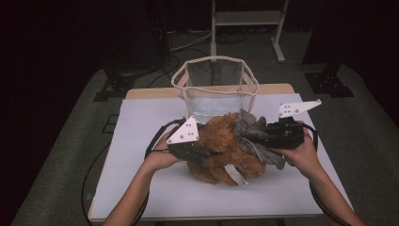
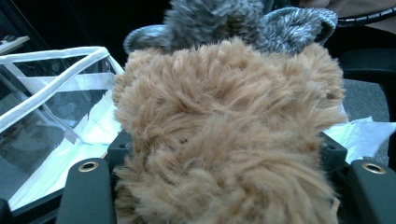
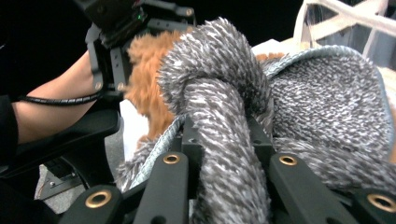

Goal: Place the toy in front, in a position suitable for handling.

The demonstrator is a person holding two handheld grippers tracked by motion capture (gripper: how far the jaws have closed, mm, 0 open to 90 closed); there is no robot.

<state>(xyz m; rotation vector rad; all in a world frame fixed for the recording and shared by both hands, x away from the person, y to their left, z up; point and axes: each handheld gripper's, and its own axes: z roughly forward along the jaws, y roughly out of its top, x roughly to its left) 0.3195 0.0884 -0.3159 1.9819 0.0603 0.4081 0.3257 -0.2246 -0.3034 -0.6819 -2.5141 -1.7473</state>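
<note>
Nearest the table's front edge, the person's forearms come in and each hand holds a gripper against a brown plush toy [image 1: 221,148] that lies on the white table [image 1: 141,188] near its middle. The left gripper [image 1: 207,153] presses into the toy's left side; in the left gripper view its jaws stand on either side of the brown fur, clamped on it. The right gripper [image 1: 244,136] comes in from the toy's right and its jaws are closed on a grey knitted scarf [image 1: 254,129] draped over the toy's upper right; in the right gripper view a fuzzy grey strip runs straight up between the two jaws. Just behind the toy, touching or nearly so, stands a clear bag [image 1: 214,87] with pale trim, upright, its mouth open.
</note>
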